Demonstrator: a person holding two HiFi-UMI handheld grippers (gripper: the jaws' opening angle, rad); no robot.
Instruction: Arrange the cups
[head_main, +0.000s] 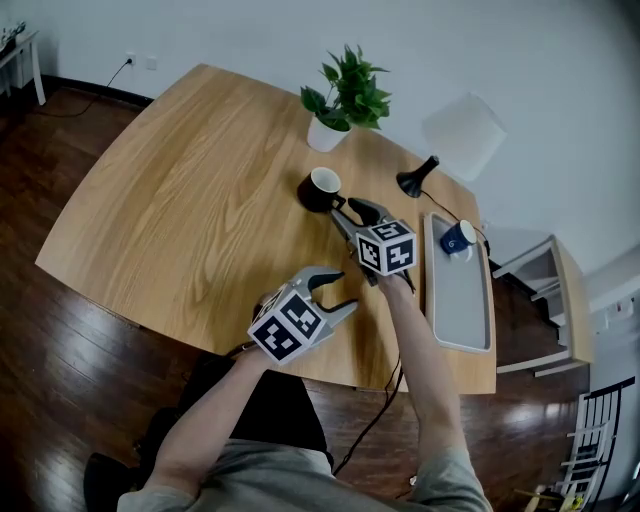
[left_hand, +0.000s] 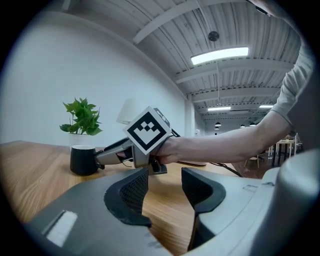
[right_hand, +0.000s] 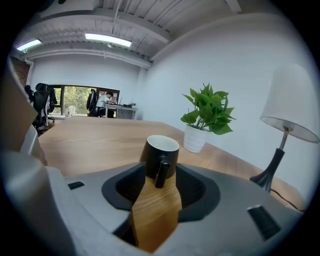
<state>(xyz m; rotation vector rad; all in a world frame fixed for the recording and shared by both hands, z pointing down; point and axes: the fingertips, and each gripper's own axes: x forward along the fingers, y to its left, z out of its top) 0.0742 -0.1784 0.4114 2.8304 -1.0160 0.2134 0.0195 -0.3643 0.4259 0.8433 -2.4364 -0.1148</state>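
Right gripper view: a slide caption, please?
Right gripper, fingers open around the handle of a black cup; plant and lamp behind.

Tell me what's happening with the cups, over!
Right tongs open, black mug handle between them, no grip. Left tongs open, empty, above table. Blue cup on tray. Nothing blocking.

Left gripper (head_main: 338, 290): grey shell, dark jaws — ribbed black pads (left_hand: 131, 192).
Right gripper (head_main: 346, 211): same build, grey with dark jaws.
Marker cubes (head_main: 386, 247): white faces, black square patterns.
Clothing: grey short-sleeved shirt (head_main: 445, 480) — dark trousers (head_main: 275, 405).
Cable (head_main: 372, 420): thin, black, loosely curved.
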